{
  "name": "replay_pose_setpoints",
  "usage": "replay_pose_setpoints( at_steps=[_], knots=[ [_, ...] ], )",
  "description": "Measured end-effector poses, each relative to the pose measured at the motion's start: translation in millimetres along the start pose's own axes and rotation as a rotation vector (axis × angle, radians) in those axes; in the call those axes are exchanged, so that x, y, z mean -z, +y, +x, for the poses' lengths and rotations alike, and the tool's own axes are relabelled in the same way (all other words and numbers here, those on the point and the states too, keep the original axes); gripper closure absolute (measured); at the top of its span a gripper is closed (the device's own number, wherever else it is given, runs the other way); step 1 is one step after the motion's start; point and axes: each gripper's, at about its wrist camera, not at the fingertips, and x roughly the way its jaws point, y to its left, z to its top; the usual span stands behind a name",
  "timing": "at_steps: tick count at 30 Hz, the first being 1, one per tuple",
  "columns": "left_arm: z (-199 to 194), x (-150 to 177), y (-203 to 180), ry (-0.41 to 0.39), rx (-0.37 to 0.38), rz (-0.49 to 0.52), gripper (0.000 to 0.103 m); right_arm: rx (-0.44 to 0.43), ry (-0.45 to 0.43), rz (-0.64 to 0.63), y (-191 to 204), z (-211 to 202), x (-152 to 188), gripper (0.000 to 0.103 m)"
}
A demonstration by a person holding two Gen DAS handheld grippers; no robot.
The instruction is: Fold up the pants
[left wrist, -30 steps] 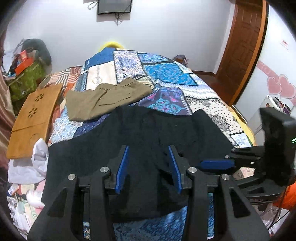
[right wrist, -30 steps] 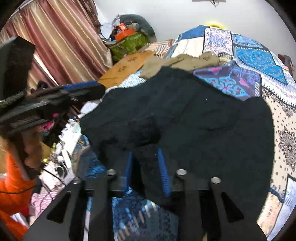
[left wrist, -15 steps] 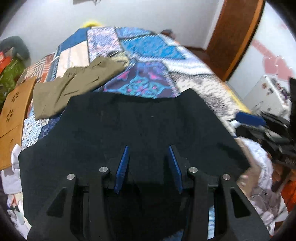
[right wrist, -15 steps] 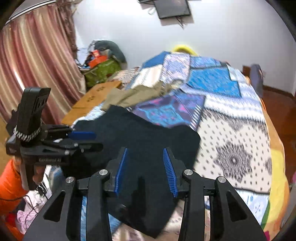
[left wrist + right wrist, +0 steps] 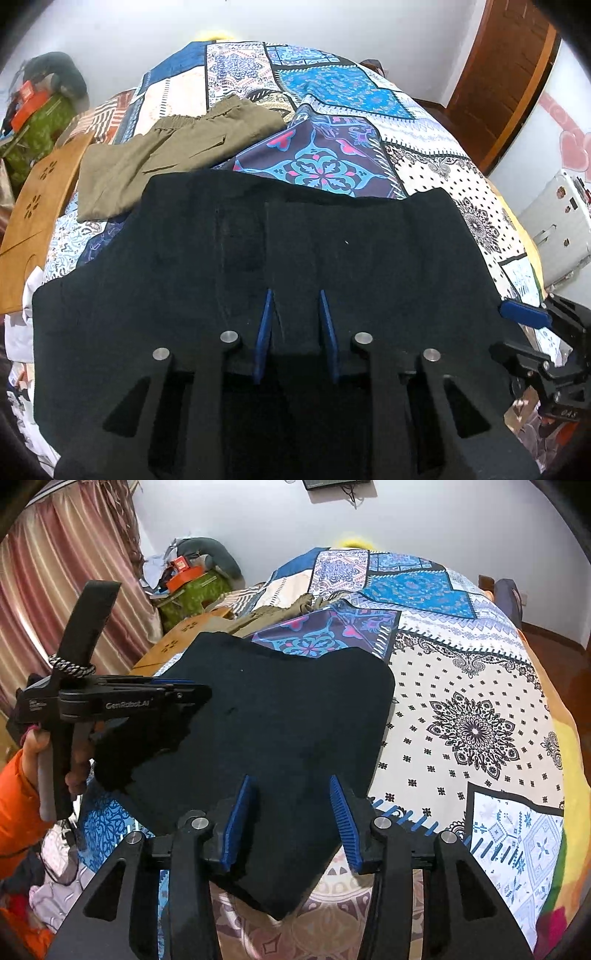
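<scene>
Black pants (image 5: 314, 258) lie spread on the patchwork bed cover at the near edge; they also show in the right wrist view (image 5: 280, 716). My left gripper (image 5: 295, 325) hangs just above the black cloth, its blue pads apart, nothing between them. My right gripper (image 5: 291, 812) is open wide over the near right part of the pants, empty. The left gripper also shows in the right wrist view (image 5: 199, 692) at the pants' left edge. The right gripper's blue fingertip (image 5: 522, 312) shows at the pants' right edge.
Olive-green pants (image 5: 166, 147) lie folded farther back on the bed (image 5: 461, 184). A wooden board (image 5: 37, 199) leans at the bed's left side, with clutter behind it. A door (image 5: 506, 74) and a white appliance (image 5: 554, 221) stand to the right. Curtains (image 5: 55, 590) hang at the left.
My right gripper let go of the black pants and opened, swinging out to the right. The pants settled flat on the bed. My left gripper's jaws narrowed a little.
</scene>
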Motion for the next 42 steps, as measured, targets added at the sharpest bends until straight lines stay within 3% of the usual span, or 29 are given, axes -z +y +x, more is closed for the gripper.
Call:
replay_pose_setpoints(
  at_steps=[4, 8, 11, 15, 17, 20, 26, 29, 30, 33, 36, 42],
  knots=[
    [-5.6, 1.5, -9.2, -0.012, -0.021, 0.042, 0.097, -0.004, -0.014, 0.006, 0.3, -1.5, 3.7, 0.061],
    [-26.1, 7.1, -18.6, -0.073, -0.085, 0.085, 0.098, -0.013, -0.016, 0.012, -0.4, -2.7, 4.8, 0.061],
    [-41.4, 9.0, -9.4, -0.087, -0.062, 0.049, 0.098, -0.013, -0.016, 0.003, 0.3, -3.0, 5.4, 0.061],
    [-32.2, 11.8, -1.6, -0.039, -0.091, 0.042, 0.094, -0.013, -0.011, -0.009, 0.7, -2.7, 6.1, 0.062],
    [-25.7, 13.6, 1.4, -0.015, -0.148, 0.039, 0.093, -0.007, -0.004, -0.014, 1.7, -2.9, 5.8, 0.062],
    [-31.6, 13.0, 10.6, -0.032, -0.194, 0.031, 0.093, 0.003, 0.012, -0.016, 1.5, -5.2, 1.7, 0.062],
    [-61.4, 20.2, 3.6, -0.070, -0.062, 0.060, 0.091, -0.003, -0.019, -0.014, 4.8, -15.9, -6.0, 0.061],
    [-59.6, 31.8, -11.7, -0.051, -0.012, 0.108, 0.078, 0.000, 0.012, -0.022, 7.8, -6.4, -4.9, 0.061],
    [-54.9, 37.7, -17.2, -0.040, -0.019, 0.130, 0.071, 0.003, 0.039, -0.023, 8.6, 1.0, -1.8, 0.061],
    [-38.8, 54.2, -25.3, -0.006, -0.068, 0.181, 0.070, 0.029, 0.034, -0.044, 11.7, 3.5, 4.2, 0.061],
    [-42.9, 62.4, -26.0, -0.042, -0.081, 0.212, 0.070, 0.038, 0.048, -0.041, 13.6, 0.0, 4.9, 0.061],
    [-74.6, 64.8, -6.4, -0.098, -0.094, 0.175, 0.070, 0.060, 0.070, -0.058, 16.9, -8.2, -1.1, 0.061]
  ],
)
